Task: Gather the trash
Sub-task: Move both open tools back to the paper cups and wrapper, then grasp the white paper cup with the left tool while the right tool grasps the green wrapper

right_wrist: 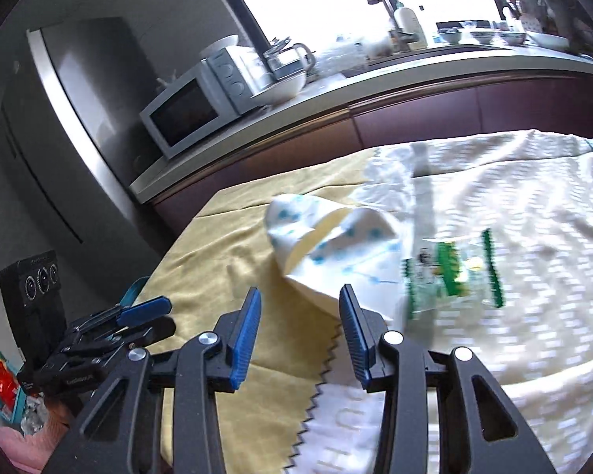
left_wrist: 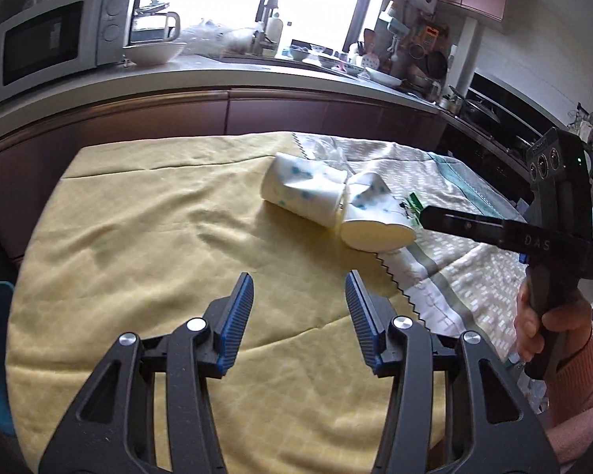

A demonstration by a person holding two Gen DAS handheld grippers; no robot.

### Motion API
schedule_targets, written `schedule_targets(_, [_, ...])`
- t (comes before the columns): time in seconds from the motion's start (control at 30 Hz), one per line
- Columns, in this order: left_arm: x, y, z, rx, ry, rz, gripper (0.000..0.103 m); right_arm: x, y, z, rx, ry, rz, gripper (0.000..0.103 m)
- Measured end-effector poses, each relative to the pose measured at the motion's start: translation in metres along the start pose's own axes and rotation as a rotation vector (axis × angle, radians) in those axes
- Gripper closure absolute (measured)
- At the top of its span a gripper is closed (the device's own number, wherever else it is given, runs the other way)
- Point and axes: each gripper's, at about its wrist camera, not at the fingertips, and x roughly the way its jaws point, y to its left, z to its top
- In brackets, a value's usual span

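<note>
Lying across the table, a big yellow cloth (left_wrist: 146, 213) sits beside a white patterned cloth (left_wrist: 454, 276) w/ a zigzag edge, both crumpled. Two squashed paper cups (left_wrist: 308, 193) w/ blue dots lie on their sides touching each other, about where the two cloths meet, & a small green wrapper (right_wrist: 454, 272) lies just beside them on the white cloth. Left gripper (left_wrist: 298, 316) & right gripper (right_wrist: 300, 328) both hang over the cloths near the cups, blue pads apart w/ nothing between them, right one held by a hand (left_wrist: 541, 324) in a pink sleeve
</note>
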Motion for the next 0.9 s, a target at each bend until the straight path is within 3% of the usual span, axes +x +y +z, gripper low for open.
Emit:
schedule_targets(0.1, [0.025, -0.014, 0.007, 0.003, 0.041, -0.04, 0.055, -0.004, -0.033, 0.005, 0.061, -0.028, -0.046, 0.057])
schedule_targets(0.37, [0.077, -0.033, 0.02, -0.022, 0.132, -0.094, 0.059, 0.003, -0.106, 0.016, 0.181, -0.031, -0.103, 0.055])
schedule_targets(0.9, [0.121, -0.035, 0.035, -0.097, 0.197, -0.1, 0.061, 0.039, -0.129, 0.029, 0.218, 0.054, -0.014, 0.049])
